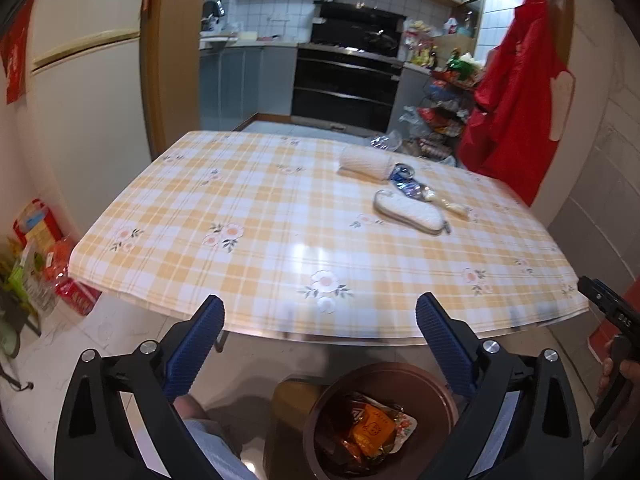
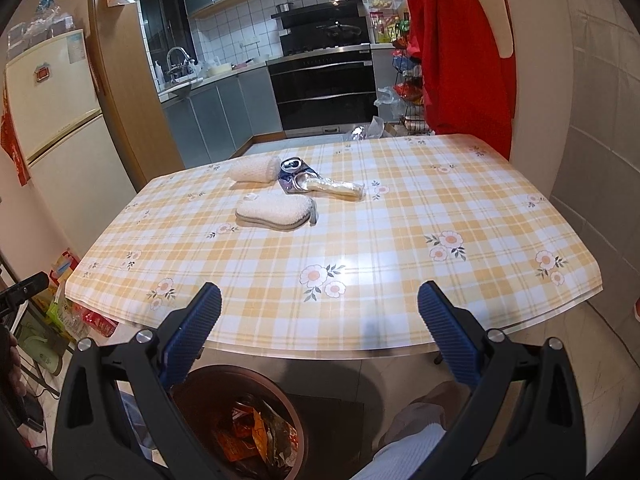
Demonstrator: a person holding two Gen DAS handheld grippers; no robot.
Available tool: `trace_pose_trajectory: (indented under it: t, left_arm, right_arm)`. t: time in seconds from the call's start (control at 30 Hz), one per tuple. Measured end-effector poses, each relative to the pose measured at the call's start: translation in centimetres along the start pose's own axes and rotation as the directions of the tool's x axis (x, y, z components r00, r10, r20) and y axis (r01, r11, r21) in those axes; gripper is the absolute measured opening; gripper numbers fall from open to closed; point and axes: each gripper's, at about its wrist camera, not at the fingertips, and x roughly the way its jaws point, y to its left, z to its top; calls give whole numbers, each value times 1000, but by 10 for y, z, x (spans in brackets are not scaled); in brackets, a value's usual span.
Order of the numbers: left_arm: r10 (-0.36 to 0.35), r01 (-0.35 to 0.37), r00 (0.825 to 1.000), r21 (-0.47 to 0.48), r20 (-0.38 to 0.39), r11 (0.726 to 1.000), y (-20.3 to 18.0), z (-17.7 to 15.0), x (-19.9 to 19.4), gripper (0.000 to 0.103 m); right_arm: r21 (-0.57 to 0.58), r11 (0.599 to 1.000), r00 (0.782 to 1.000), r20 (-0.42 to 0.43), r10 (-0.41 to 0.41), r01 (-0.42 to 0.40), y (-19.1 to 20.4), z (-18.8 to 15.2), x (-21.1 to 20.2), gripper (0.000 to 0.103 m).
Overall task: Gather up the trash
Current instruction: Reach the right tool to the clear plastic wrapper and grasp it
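My left gripper is open and empty, hanging over the table's near edge above a brown bin. Inside the bin lie orange and foil wrappers. My right gripper is also open with nothing between its fingers; the same bin shows below its left finger. On the checked tablecloth, far side, lie a crushed blue can and a clear plastic sleeve. Next to them are a rolled white cloth and a flat white pad.
The table fills the middle of both views. A red apron hangs at the right wall beside a snack rack. Boxes and bags crowd the floor at the left by the fridge. A person's knee is near the bin.
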Motion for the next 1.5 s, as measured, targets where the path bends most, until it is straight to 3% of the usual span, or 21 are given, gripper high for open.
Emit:
trace_pose_trajectory:
  t: [0.7,0.9,1.07,1.2,1.5]
  left_arm:
    - [24,-22,990,14,-137,1000,-7,4,85,96]
    - [3,3,990,38,-139,999,-19,25,118,96]
    - [-5,14,990,64,-141,998,-31,50,152,96]
    - [-5,18,991,96,-137,995,-42,69,176,96]
    - [-33,51,986,110,-164,993,-54,93,226,96]
  right_arm:
    - [6,1000,994,-111,-3,4,-23,4,89,97]
    - [-174,984,996,-93,12,-29,-22,54,145,97]
    - [-271,961,991,-132,29,-64,-31,115,227,97]
    - [-319,947,983,-181,-12,-47,-32,143,284,97]
    - [-366,928,964,-265,-29,-72,-21,151,364,95]
